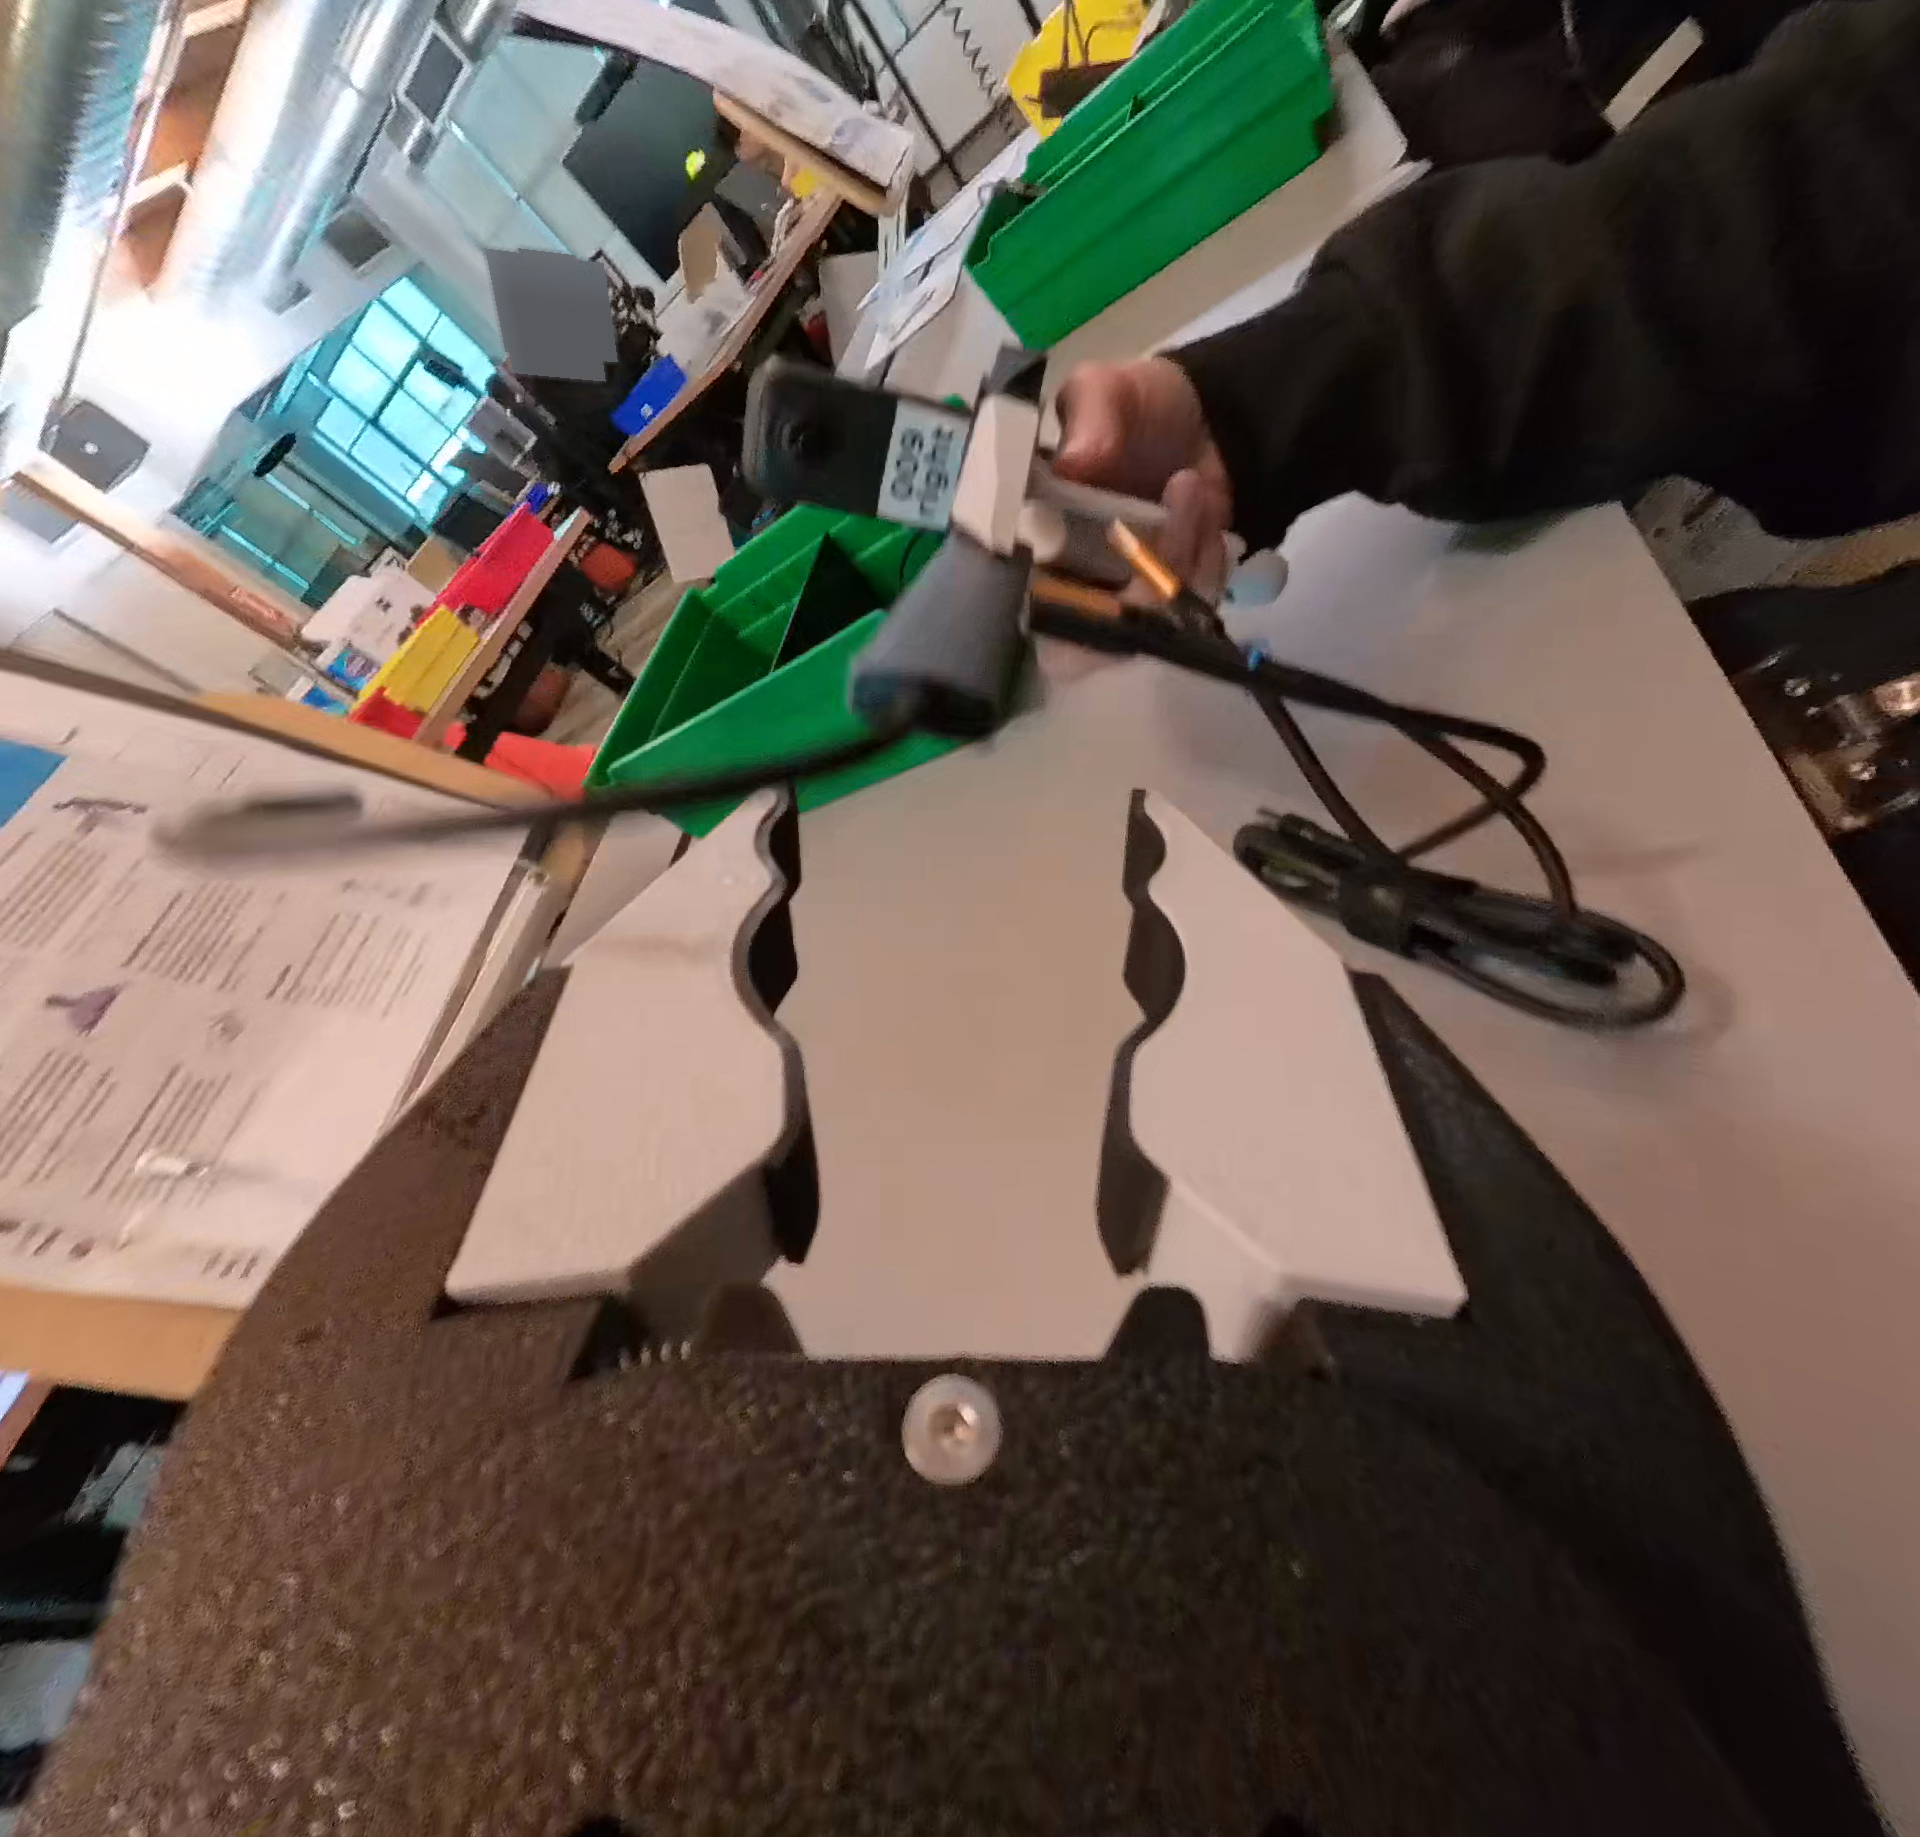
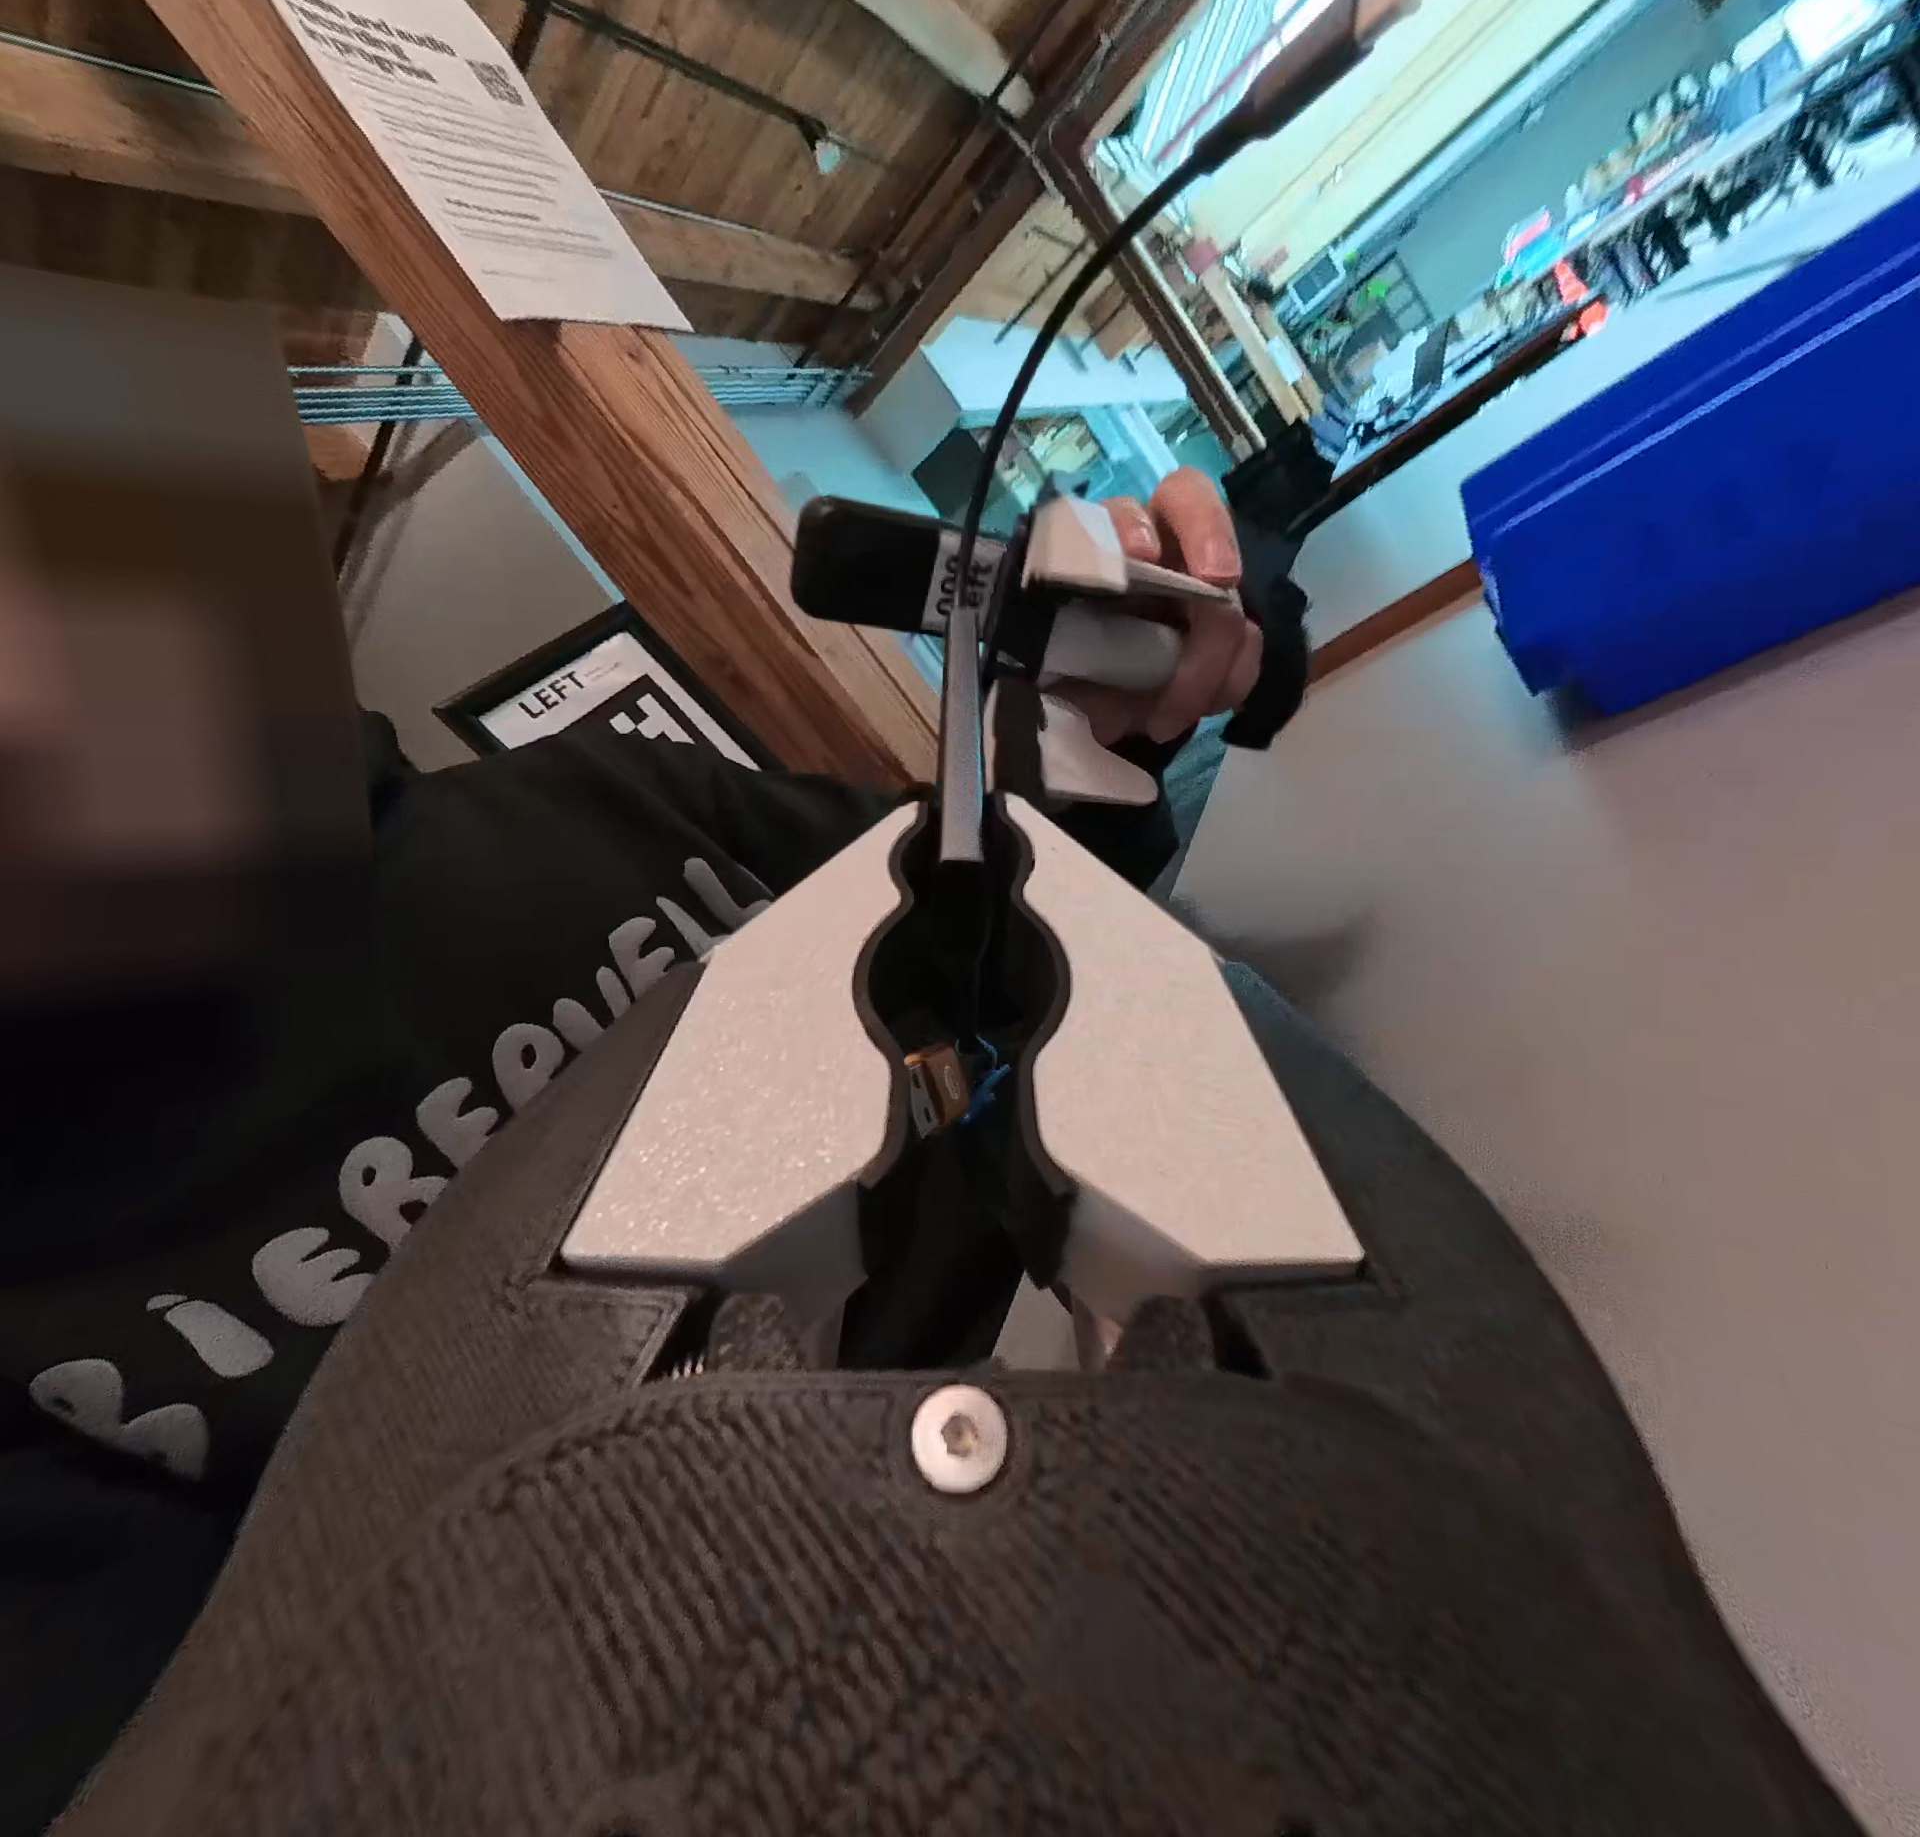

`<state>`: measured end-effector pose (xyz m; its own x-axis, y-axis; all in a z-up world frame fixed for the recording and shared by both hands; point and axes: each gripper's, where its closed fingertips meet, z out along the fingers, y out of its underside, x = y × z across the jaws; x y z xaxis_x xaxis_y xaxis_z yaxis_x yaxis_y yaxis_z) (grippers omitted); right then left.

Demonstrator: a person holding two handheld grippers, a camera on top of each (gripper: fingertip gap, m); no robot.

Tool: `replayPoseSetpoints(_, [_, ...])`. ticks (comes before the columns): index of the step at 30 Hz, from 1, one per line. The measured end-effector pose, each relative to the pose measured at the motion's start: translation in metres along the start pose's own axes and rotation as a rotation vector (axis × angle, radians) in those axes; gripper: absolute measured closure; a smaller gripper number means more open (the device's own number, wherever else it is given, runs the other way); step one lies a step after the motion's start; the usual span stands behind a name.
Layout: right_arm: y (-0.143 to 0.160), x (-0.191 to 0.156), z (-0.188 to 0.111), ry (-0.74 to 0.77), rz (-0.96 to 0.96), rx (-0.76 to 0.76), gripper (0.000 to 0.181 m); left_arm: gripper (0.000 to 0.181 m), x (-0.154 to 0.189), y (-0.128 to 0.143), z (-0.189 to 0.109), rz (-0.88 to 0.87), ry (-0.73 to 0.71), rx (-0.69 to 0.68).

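My left gripper (image 1: 961,852) is open and empty, just above the white table (image 1: 1455,1216). Ahead of it, a hand in a black sleeve holds my right gripper (image 1: 1013,551), which is shut on a flat grey adapter (image 1: 945,644). A thin black lead (image 1: 644,800) runs left from the adapter to a blurred plug (image 1: 260,821). In the right wrist view my right gripper (image 2: 961,831) pinches the adapter (image 2: 961,748) edge-on; its lead (image 2: 1039,333) arches up. A gold plug (image 2: 935,1091) shows in the hollow between the fingers. My left gripper (image 2: 1101,675) is beyond.
A bundled black cable (image 1: 1455,914) lies on the table to the right, its gold plugs (image 1: 1143,561) near the hand. Green bins (image 1: 748,686) (image 1: 1153,156) stand behind. A printed sheet on a board (image 1: 208,1008) is at left. A blue bin (image 2: 1714,499) sits at right. My right fingertips sit around 6 centimetres from my left ones.
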<state>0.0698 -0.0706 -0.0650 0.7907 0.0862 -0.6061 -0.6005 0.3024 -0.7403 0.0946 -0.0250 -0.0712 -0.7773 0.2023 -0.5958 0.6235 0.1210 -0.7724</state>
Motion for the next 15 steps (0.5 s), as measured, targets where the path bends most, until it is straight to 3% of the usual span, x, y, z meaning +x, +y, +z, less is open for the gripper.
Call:
replayPoseSetpoints(5, [0.009, 0.012, 0.007, 0.006, 0.052, -0.012, 0.173, 0.141, 0.011, -0.012, 0.014, -0.029, 0.070, 0.089])
replayPoseSetpoints(8, [0.012, 0.015, 0.008, 0.005, 0.067, -0.021, 0.173, 0.160, 0.012, -0.006, 0.016, -0.021, 0.068, 0.072])
replayPoseSetpoints(12, [0.013, 0.019, 0.009, 0.007, 0.074, -0.018, 0.173, 0.160, 0.012, 0.000, 0.014, -0.016, 0.054, 0.028])
replayPoseSetpoints(14, [0.008, 0.035, 0.007, 0.114, 0.031, 0.011, 0.167, 0.160, 0.007, 0.007, 0.014, -0.021, 0.015, -0.023])
replayPoseSetpoints(15, [0.001, 0.048, 0.002, 0.215, -0.017, 0.047, 0.154, 0.160, 0.000, 0.014, 0.014, -0.020, -0.034, -0.059])
